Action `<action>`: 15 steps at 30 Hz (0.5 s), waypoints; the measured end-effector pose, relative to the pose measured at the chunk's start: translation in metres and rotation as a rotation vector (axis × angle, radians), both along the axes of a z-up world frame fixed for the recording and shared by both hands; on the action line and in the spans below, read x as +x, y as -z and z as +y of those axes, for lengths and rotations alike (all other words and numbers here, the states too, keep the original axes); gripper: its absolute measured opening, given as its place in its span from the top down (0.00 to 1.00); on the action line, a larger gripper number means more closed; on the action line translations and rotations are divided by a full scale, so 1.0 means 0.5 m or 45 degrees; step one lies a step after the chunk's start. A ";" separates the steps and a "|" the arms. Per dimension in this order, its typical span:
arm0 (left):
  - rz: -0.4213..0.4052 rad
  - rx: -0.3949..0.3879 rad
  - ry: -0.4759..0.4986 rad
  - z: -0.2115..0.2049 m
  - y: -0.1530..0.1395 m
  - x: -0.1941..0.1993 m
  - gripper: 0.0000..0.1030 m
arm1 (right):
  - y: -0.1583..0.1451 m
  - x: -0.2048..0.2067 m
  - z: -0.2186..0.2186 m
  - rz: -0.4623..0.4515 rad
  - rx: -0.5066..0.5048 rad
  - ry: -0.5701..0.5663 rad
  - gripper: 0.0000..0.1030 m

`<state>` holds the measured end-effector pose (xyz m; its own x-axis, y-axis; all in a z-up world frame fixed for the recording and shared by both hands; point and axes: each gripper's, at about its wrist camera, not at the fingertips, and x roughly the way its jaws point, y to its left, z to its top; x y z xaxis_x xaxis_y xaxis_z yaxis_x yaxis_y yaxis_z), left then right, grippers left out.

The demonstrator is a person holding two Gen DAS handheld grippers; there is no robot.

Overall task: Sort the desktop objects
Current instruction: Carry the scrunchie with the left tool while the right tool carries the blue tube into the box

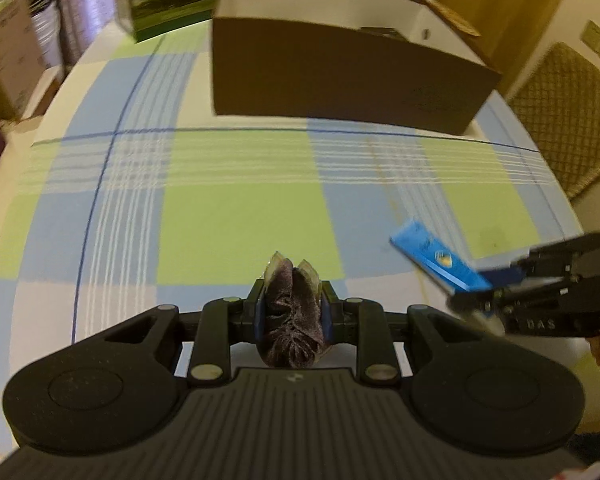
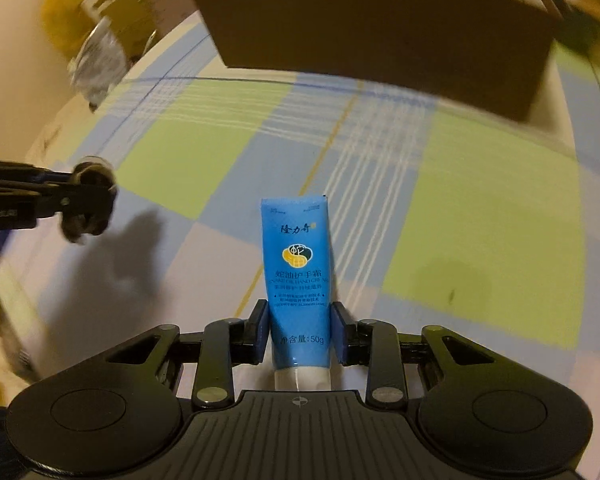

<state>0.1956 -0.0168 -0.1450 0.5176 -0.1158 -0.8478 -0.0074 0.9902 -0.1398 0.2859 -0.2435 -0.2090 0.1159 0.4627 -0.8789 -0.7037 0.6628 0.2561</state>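
both tools loaded: left tool (image 1: 291, 312) clamps dark pouch (image 1: 292, 320), right tool (image 2: 300, 332) clamps blue tube (image 2: 298, 272); smooth tube could slip before box (image 2: 380, 28).

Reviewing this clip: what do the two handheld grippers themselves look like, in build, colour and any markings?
Both match: the left gripper and right gripper are matte black, with a ribbed central plate, round side housings, linkage bars on silver pivot pins, and blue pads on the fingers. In the left wrist view the right gripper's body bears pale letters, apparently "DAS". No sleeve is visible.
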 end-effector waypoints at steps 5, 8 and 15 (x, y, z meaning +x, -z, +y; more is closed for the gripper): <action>-0.044 -0.036 0.079 0.004 -0.030 0.032 0.79 | -0.047 -0.001 -0.018 0.072 0.114 0.091 0.72; -0.094 -0.026 0.120 0.007 -0.054 0.055 0.79 | -0.094 0.000 -0.006 0.021 0.190 0.095 0.72; -0.206 -0.011 0.174 0.027 -0.123 0.124 0.79 | -0.215 0.056 0.029 -0.147 0.320 0.140 0.72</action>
